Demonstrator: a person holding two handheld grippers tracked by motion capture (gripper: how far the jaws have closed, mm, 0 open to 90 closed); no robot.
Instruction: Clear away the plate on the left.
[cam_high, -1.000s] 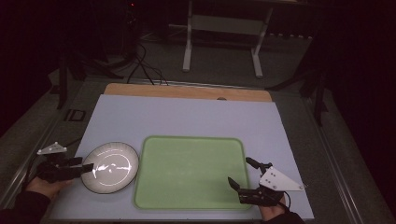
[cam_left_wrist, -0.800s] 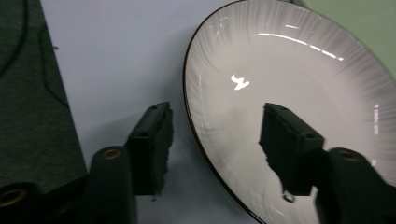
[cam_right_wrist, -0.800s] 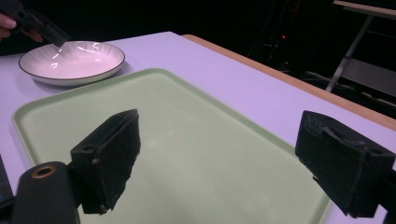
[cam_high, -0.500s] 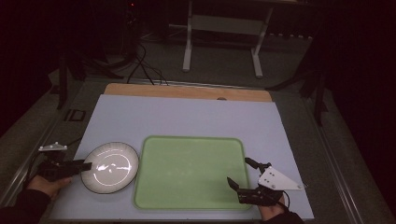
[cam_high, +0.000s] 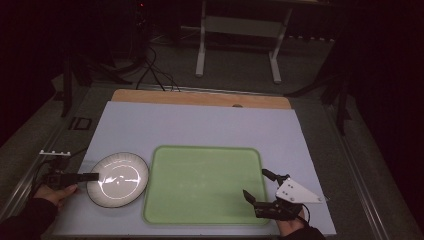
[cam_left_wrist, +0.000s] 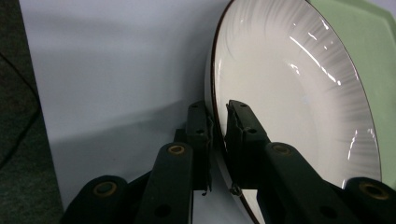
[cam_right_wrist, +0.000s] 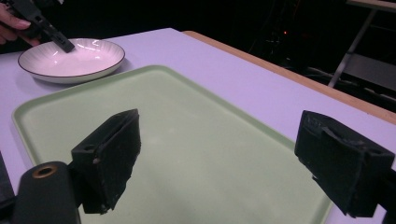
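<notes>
Green tray (cam_high: 202, 184) lies lower centre of high view; white plate (cam_high: 119, 178) just beside it, lower left. Left gripper (cam_left_wrist: 218, 122) view alone shows jaws pinching plate rim. Right gripper (cam_high: 260, 186) gapes wide, lower right.

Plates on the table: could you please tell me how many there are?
1. The white plate lies on the table's left side, just left of the green tray, with the left gripper closed on its rim. The tray is bare.

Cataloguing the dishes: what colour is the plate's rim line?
Dark brown, thin, around a white ribbed plate; it shows best in the left gripper view.
</notes>
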